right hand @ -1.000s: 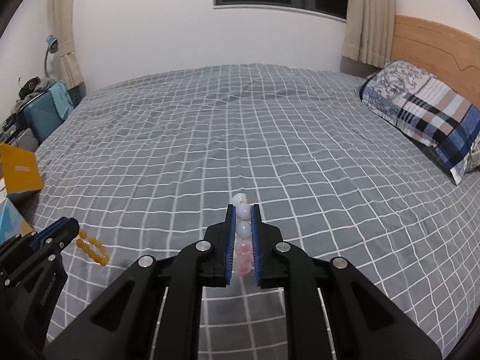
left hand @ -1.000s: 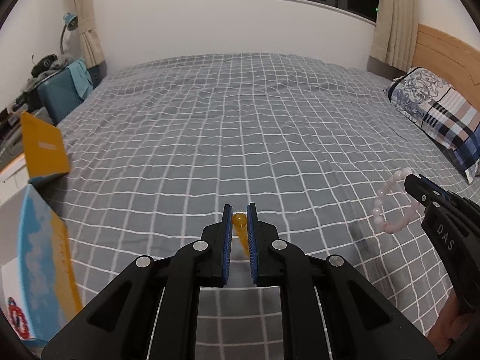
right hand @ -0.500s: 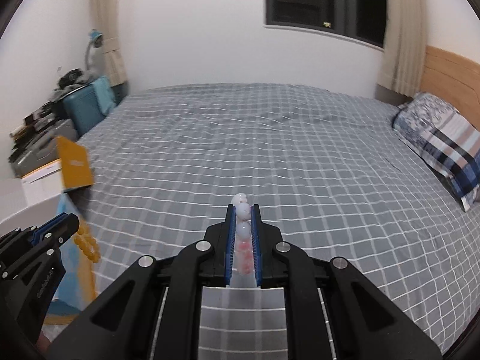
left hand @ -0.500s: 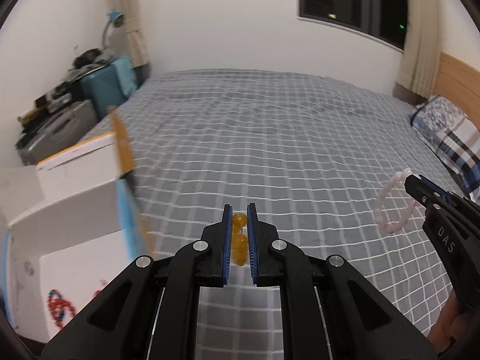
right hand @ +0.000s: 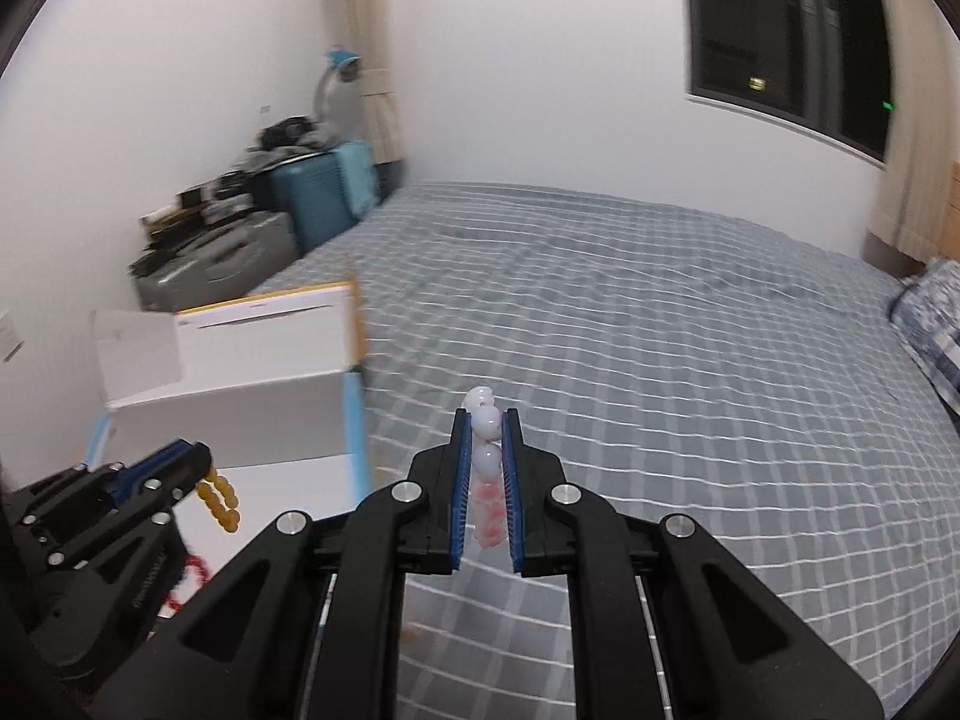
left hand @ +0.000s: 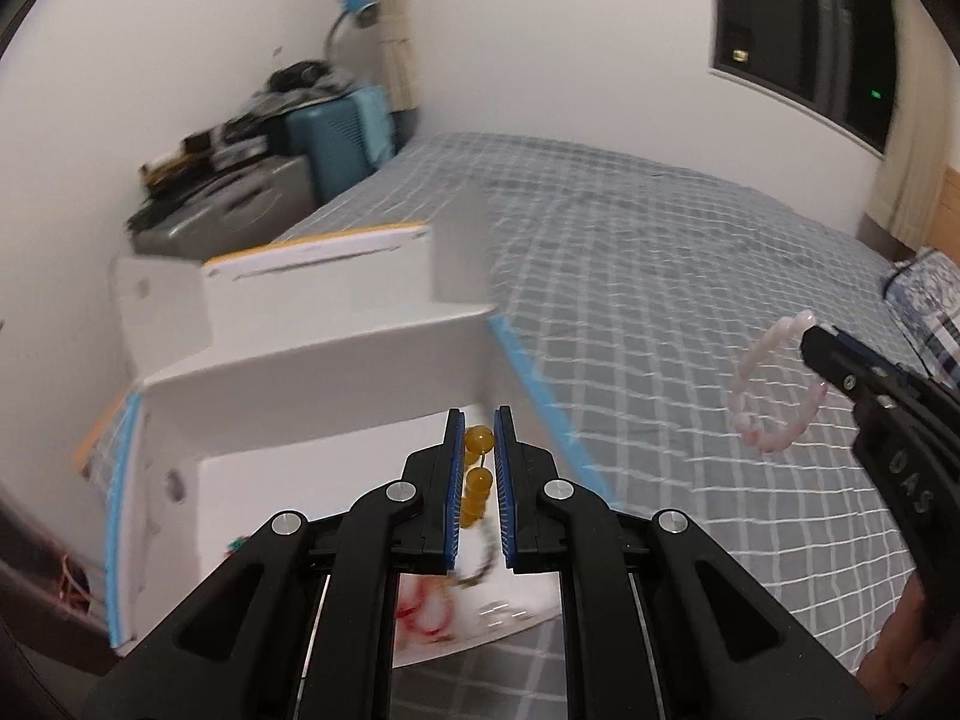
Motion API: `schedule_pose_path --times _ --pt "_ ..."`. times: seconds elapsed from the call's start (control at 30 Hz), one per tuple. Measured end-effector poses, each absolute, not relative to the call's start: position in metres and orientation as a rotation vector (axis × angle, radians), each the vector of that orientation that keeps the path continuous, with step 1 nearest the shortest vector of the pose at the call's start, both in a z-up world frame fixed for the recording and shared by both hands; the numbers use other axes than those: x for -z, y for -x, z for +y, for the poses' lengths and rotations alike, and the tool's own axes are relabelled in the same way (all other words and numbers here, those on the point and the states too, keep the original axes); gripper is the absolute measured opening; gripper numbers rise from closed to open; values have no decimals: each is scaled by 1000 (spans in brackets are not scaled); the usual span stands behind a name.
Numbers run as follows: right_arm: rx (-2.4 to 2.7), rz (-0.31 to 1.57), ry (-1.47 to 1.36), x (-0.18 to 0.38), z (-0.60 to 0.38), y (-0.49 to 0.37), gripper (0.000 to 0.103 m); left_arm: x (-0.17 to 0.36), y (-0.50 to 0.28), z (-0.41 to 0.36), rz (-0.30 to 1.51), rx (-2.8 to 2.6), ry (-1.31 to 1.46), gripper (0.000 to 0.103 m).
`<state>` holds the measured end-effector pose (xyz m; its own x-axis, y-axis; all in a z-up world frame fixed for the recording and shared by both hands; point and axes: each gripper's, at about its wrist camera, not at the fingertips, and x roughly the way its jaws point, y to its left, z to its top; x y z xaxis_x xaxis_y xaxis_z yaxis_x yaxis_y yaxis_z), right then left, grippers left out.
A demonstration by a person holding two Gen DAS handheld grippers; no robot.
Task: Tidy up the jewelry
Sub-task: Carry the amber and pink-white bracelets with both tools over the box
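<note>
The left tool [left hand: 479, 450] is clamped on an amber bead bracelet [left hand: 478, 468], whose round beads sit between the blue-lined pads while the rest of the strand hangs below the tips. It is held above an open white cardboard box [left hand: 312, 372] that stands on the bed [left hand: 690, 312] near its left edge, flaps up, with blue and orange printing on the outer walls. On the white floor of the box lie other pieces of jewelry: a red beaded piece [left hand: 429, 615] and a darker strand just beside it, both blurred so that little more can be told. In the right wrist view the same tool [right hand: 207, 468] shows at lower left with the amber beads [right hand: 219, 501] dangling over the box [right hand: 240, 372]. The right tool [right hand: 486, 456] is closed on a pink and white bead bracelet [right hand: 485, 450], pale beads standing out past the tips and pinker ones lower between the pads. From the left wrist view this bracelet [left hand: 774, 384] hangs as a loop from the right tool [left hand: 816, 348], in the air over the grey checked bedcover, well apart from the box. A patterned pillow [left hand: 936, 300] lies at the far right of the bed, and a blue suitcase [right hand: 327, 192] stands with piled clutter in the corner by the wall, under a blue desk lamp [right hand: 339, 69].
</note>
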<state>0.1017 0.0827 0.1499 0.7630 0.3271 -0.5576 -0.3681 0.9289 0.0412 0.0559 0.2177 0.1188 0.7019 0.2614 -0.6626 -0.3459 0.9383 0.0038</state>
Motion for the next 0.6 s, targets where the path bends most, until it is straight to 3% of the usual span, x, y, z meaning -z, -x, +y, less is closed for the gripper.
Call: schedule_pose_path --times 0.27,0.6 --pt "-512 620 121 -136 163 -80 9 -96 -22 296 776 -448 179 9" --pt "-582 792 197 -80 230 -88 9 -49 -9 345 917 -521 204 9"
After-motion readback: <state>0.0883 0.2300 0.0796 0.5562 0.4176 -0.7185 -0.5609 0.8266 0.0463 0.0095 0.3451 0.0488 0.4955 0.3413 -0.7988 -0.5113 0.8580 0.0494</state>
